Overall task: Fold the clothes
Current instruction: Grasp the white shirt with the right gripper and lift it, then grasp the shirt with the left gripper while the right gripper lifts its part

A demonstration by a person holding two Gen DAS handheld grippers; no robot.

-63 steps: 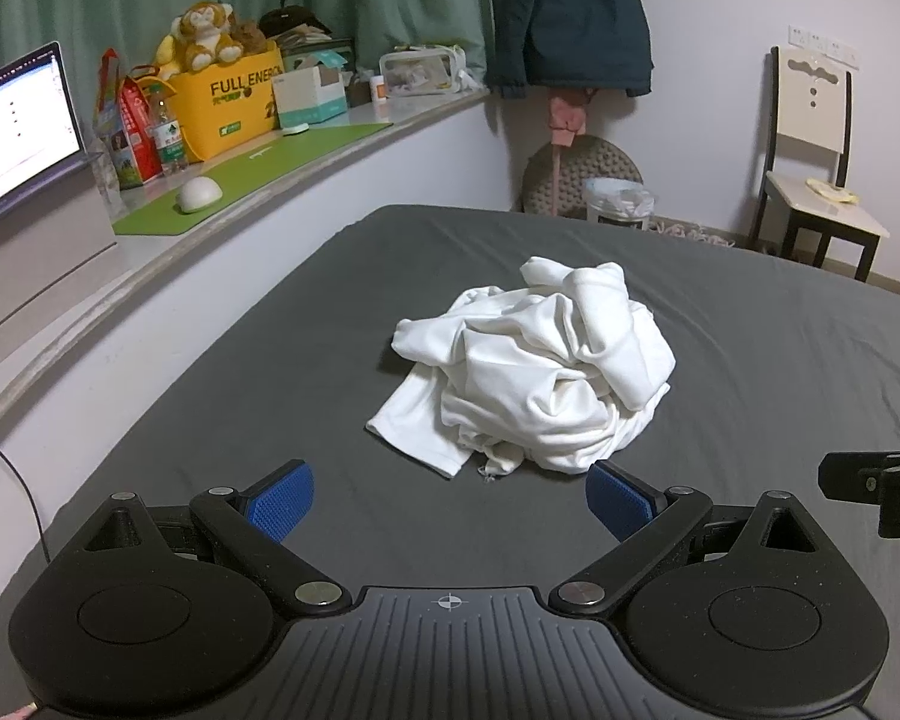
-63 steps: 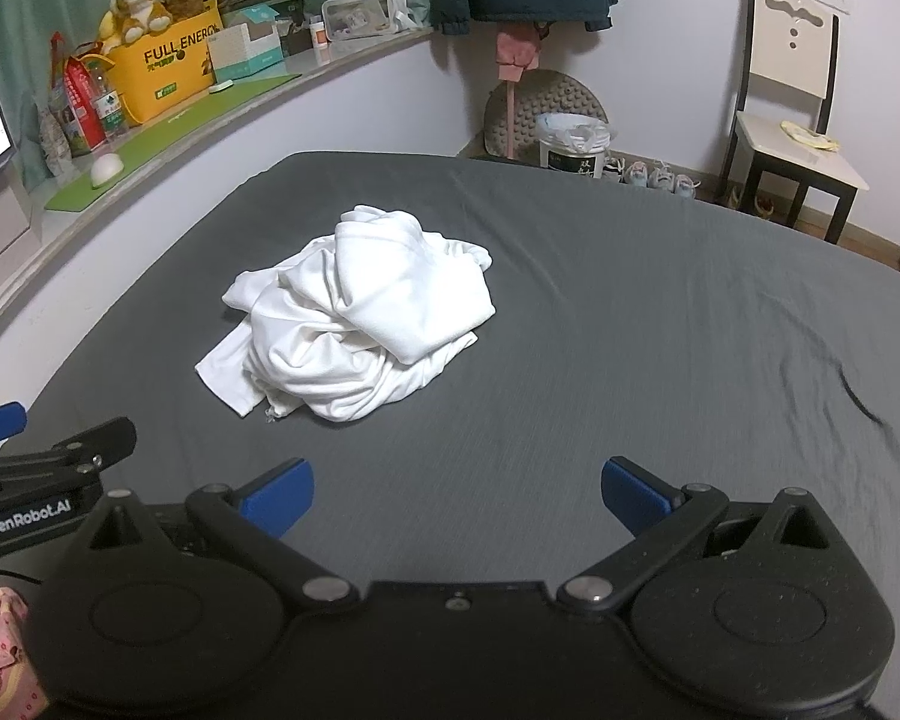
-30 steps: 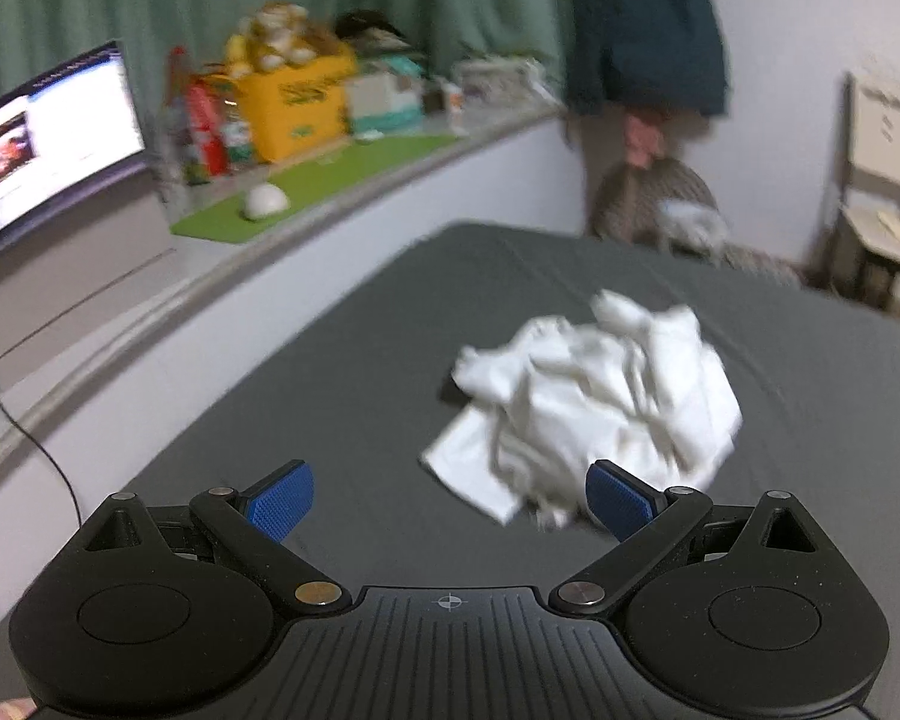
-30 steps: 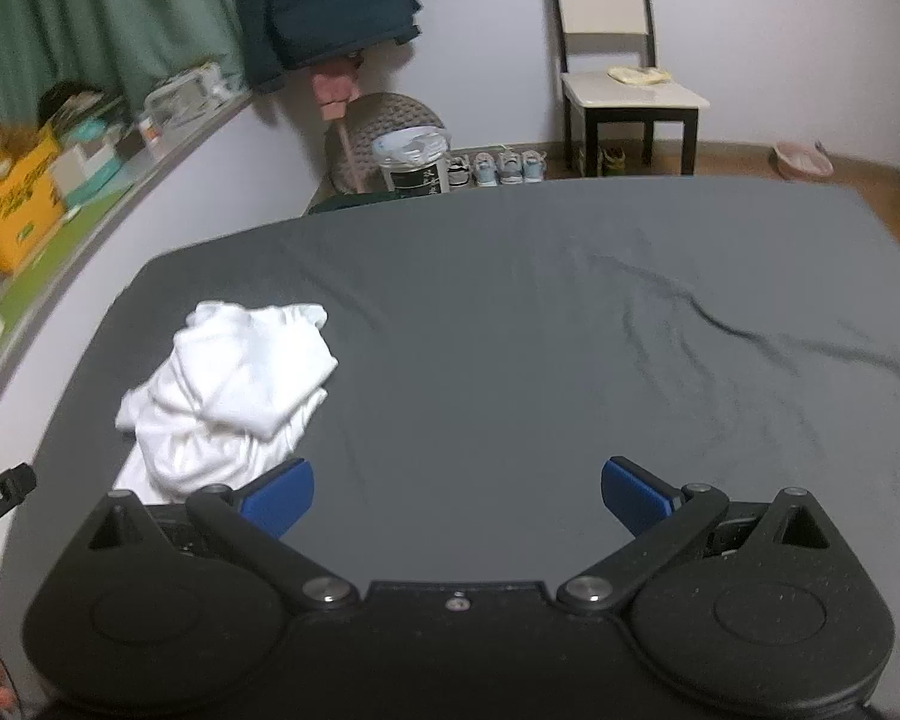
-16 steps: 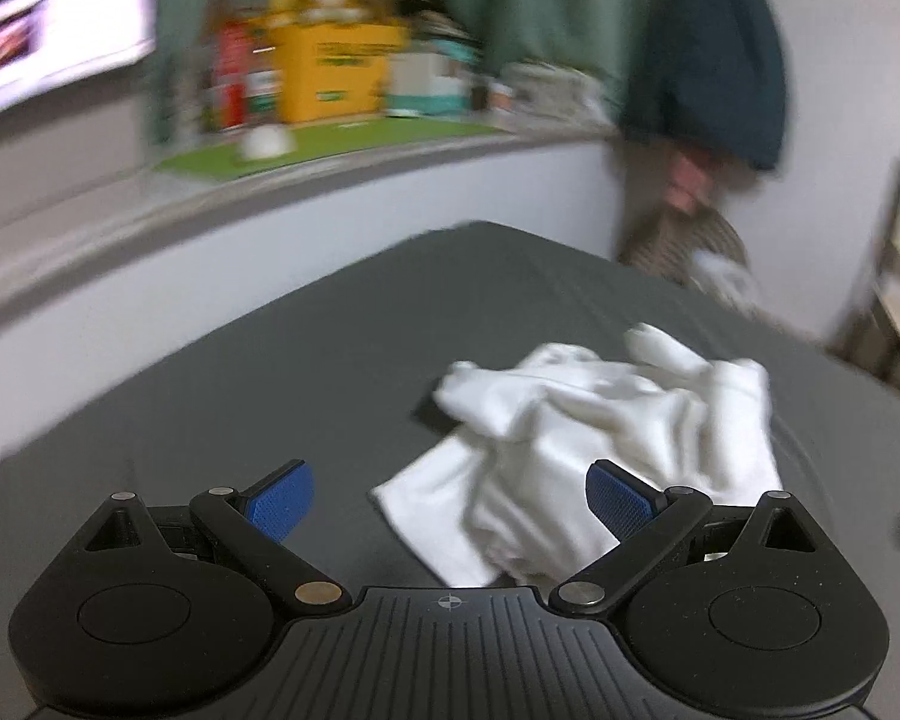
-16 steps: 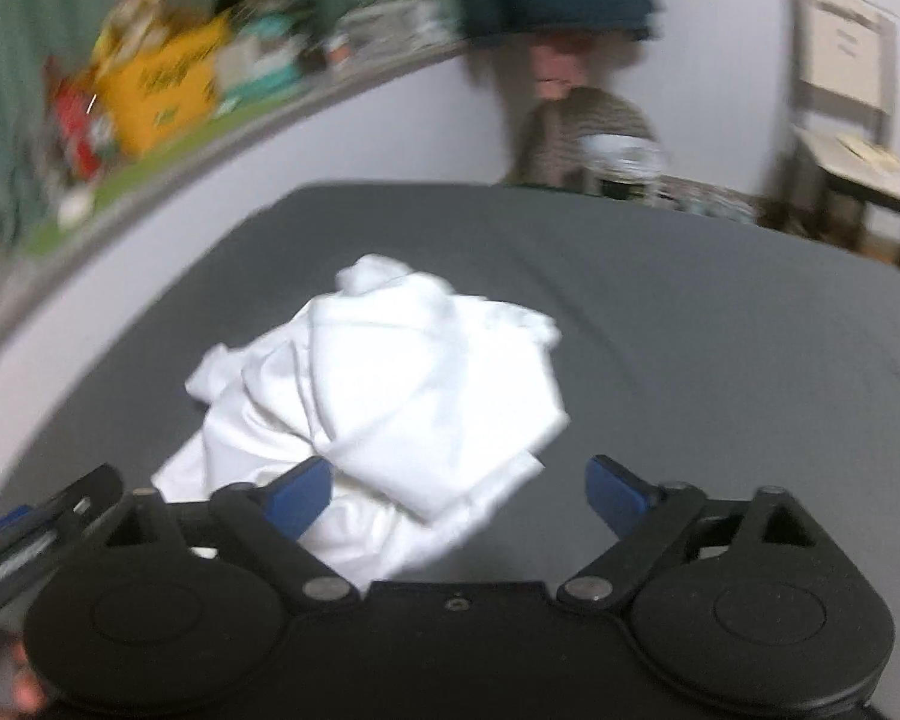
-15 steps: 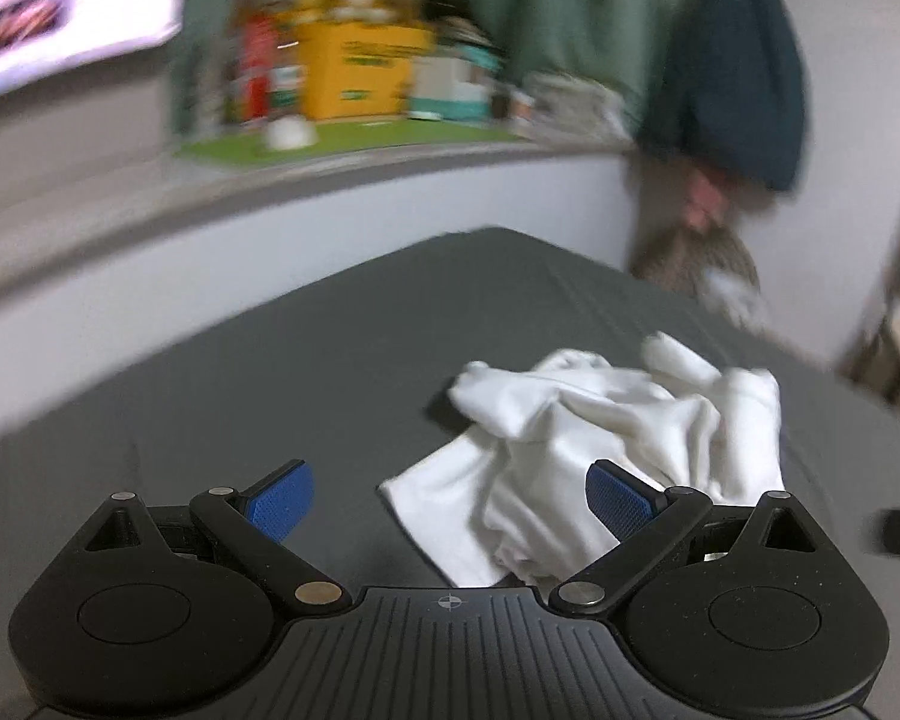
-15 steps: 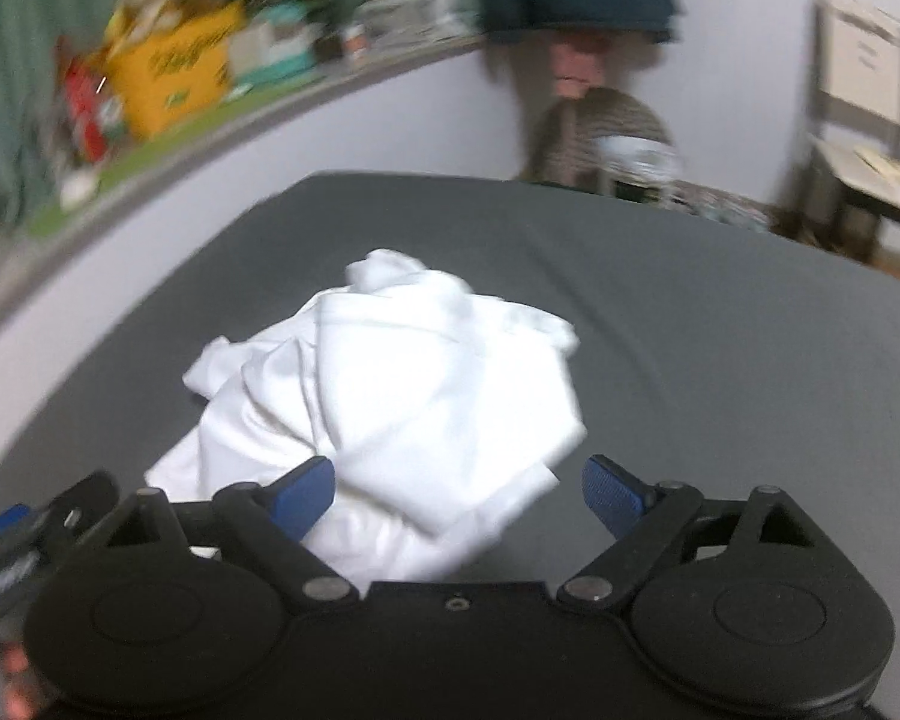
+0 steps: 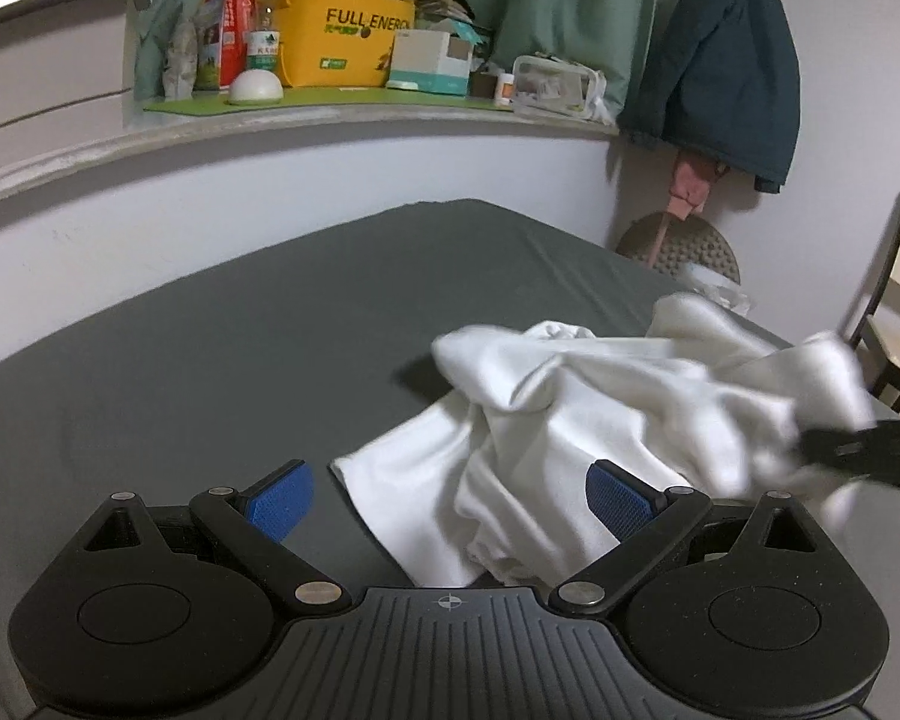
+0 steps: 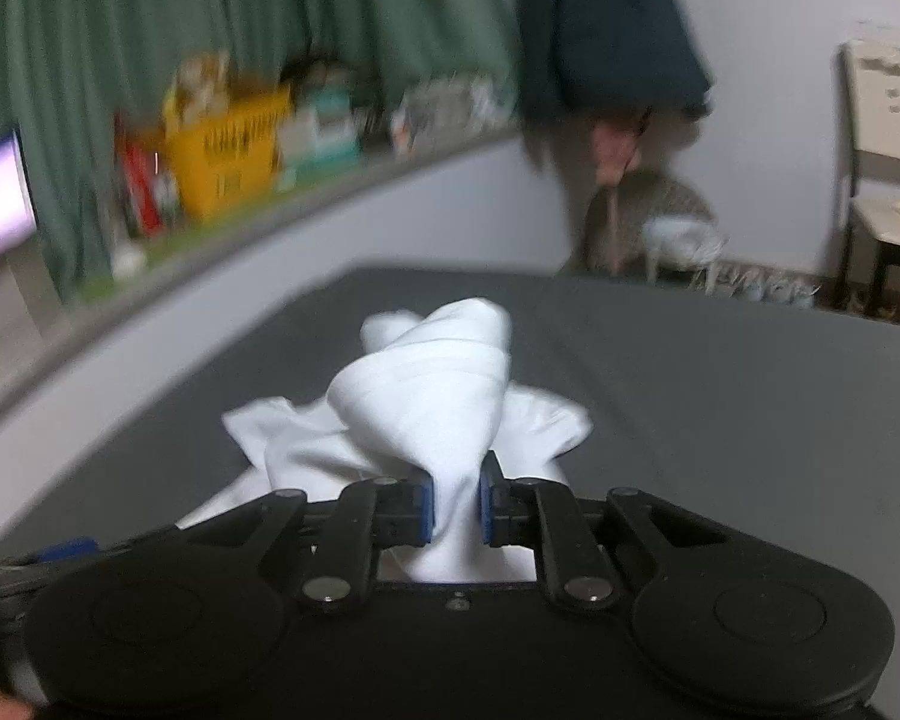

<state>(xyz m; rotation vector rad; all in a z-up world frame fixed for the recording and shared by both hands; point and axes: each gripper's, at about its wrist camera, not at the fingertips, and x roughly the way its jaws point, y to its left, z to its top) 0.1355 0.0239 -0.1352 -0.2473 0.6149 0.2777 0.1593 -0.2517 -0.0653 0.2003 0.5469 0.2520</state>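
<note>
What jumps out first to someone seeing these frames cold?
The crumpled white garment heaped on the dark grey bed sheet, bright against it. Next, the right gripper, whose jaws have just been closing: its blue fingers pinch a raised fold of that garment, while the left gripper waits open at the near edge. Behind, a cluttered ledge with a yellow box.

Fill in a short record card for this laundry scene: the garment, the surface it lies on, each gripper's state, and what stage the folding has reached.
garment: white garment, crumpled in a heap
surface: dark grey bed sheet
right gripper: jaws have just been closing; blue pads pinch a bunched fold of the cloth
left gripper: open, jaws wide, the heap's near edge between them, not gripped
background: ledge with a yellow box
stage: cloth only just seized; no fold made yet
</note>
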